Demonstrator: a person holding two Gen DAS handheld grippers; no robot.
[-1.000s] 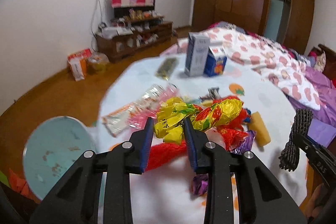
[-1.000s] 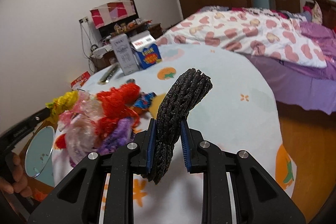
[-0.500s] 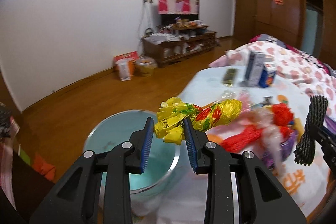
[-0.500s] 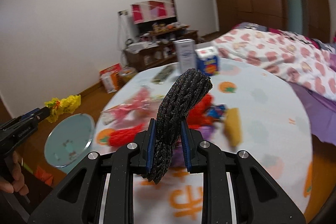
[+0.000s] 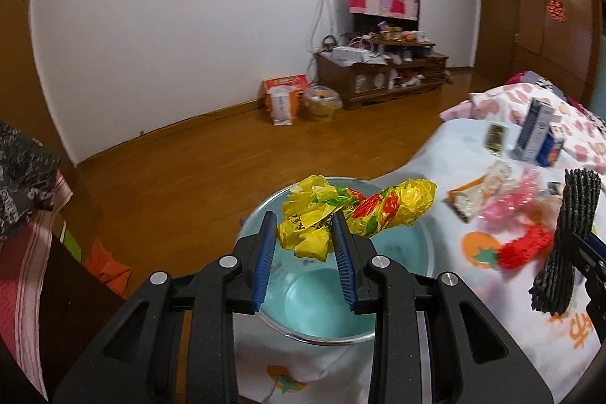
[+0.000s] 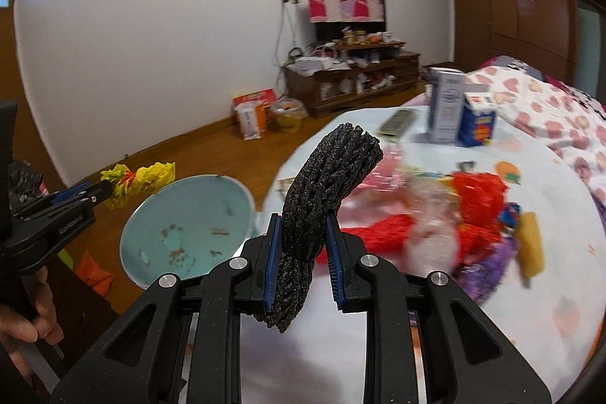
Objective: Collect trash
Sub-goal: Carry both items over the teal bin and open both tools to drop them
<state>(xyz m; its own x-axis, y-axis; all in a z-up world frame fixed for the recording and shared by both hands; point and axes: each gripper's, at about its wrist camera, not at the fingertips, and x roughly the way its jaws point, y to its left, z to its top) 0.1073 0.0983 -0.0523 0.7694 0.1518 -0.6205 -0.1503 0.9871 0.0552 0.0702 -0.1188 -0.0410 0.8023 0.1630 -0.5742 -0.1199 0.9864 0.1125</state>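
My left gripper (image 5: 305, 245) is shut on a crumpled yellow wrapper (image 5: 356, 211) and holds it above the open teal trash bin (image 5: 401, 252). The same wrapper (image 6: 138, 178) shows beside the bin (image 6: 181, 226) in the right wrist view, held by the left gripper (image 6: 104, 190). My right gripper (image 6: 301, 256) is shut on a black netted bundle (image 6: 325, 184), over the table edge just right of the bin. That bundle (image 5: 568, 241) also shows in the left wrist view. More trash lies on the table: red netting (image 6: 477, 195) and several wrappers (image 6: 488, 264).
The table has a white cloth with orange fruit prints (image 6: 568, 320). A white carton (image 6: 447, 108), a blue box (image 6: 477, 124) and a remote (image 6: 397, 122) stand at its far side. A bed with a heart quilt (image 6: 560, 112) lies to the right. A TV cabinet (image 5: 378, 78) stands by the wall.
Both grippers swung left from over the table toward the bin. The yellow wrapper now hangs over the bin's opening. The black bundle came closer to the bin. Both grips are unchanged.
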